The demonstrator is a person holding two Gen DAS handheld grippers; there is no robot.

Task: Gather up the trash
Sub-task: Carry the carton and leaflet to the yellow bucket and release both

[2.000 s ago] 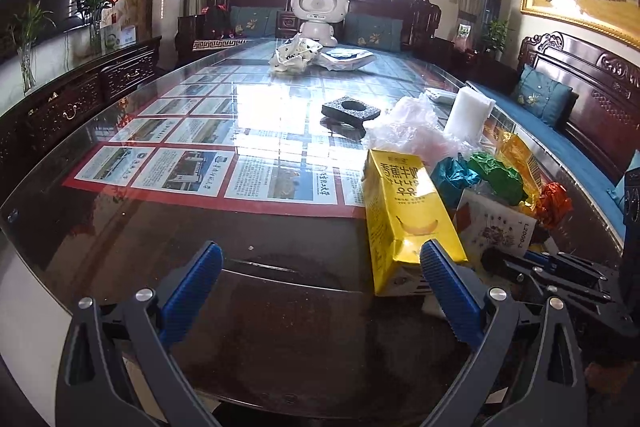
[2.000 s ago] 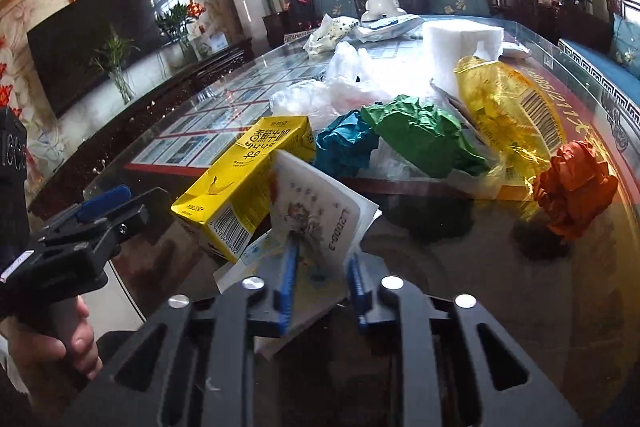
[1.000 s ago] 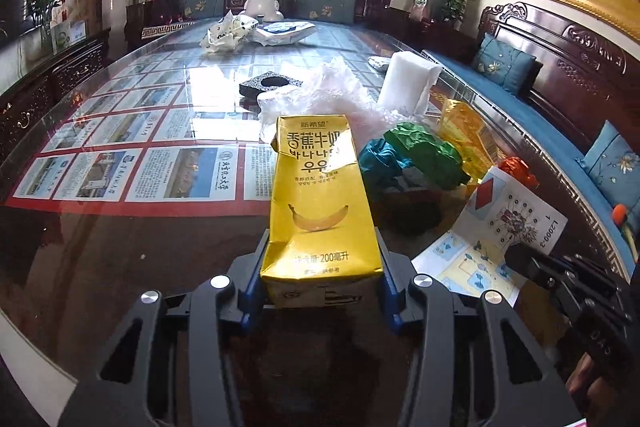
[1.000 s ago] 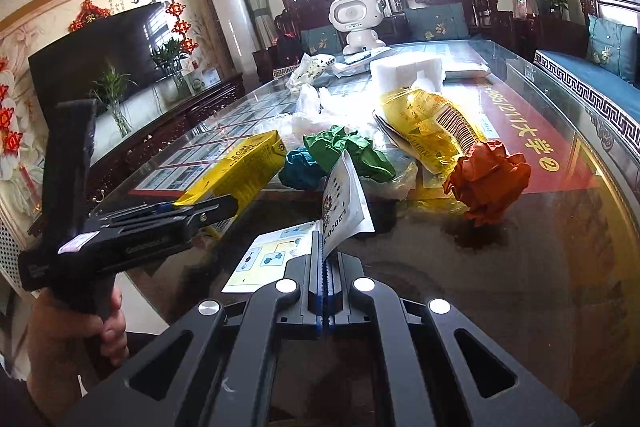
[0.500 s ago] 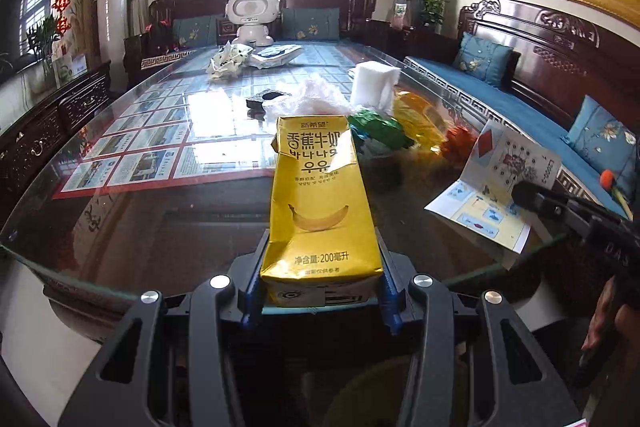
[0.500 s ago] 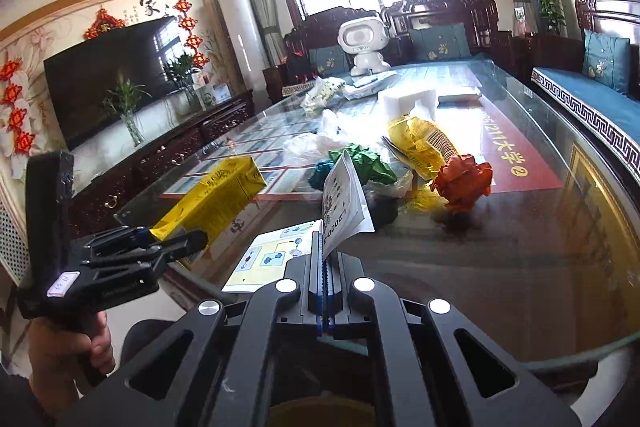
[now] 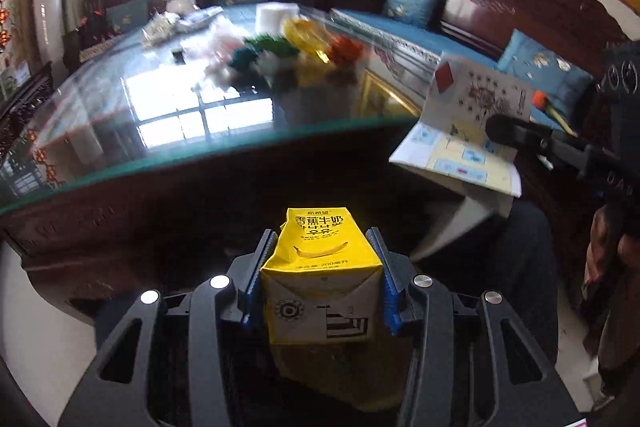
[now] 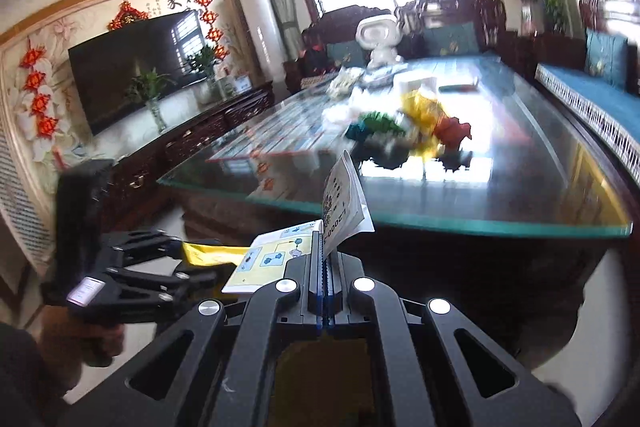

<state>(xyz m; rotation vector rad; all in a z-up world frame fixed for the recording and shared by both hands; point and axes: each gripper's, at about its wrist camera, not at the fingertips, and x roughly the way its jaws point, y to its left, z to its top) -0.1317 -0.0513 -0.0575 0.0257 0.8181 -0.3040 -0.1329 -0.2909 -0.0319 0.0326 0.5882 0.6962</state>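
**Item 1: carton** [image 7: 320,267]. Yellow, banana print. Held in the left gripper [image 7: 320,283]; the jaws are clamped on its two sides. It is carried clear of the surface [image 7: 100,163], in front of the near edge and below the glass top. Counted as collected, not yet disposed of.

**Item 2: leaflet** [image 8: 340,203]. Folded printed paper, one flap standing up, one lying flat to the left. Pinched in the right gripper [image 8: 322,267]; the jaws are together on the fold. It is also off the surface, held before the near edge. Counted as collected, not yet disposed of.

**Item 3: remaining pile.** Left on the glass, well apart from both grippers, blurred in both views:
- green wad [image 8: 380,121]
- teal wad [image 8: 354,131], just beside the green one
- orange wad [image 8: 454,131]
- yellow wrapper [image 8: 420,111]
- clear plastic [image 8: 340,111], behind the wads
- white block [image 8: 414,83], further back

**Item 4: bin.** None is seen in either view; where the two held pieces are to go cannot be told.

**Status.** Two pieces are judged picked up and in transit. The larger part of the trash is judged untouched, so the task is taken as early, well short of half done.
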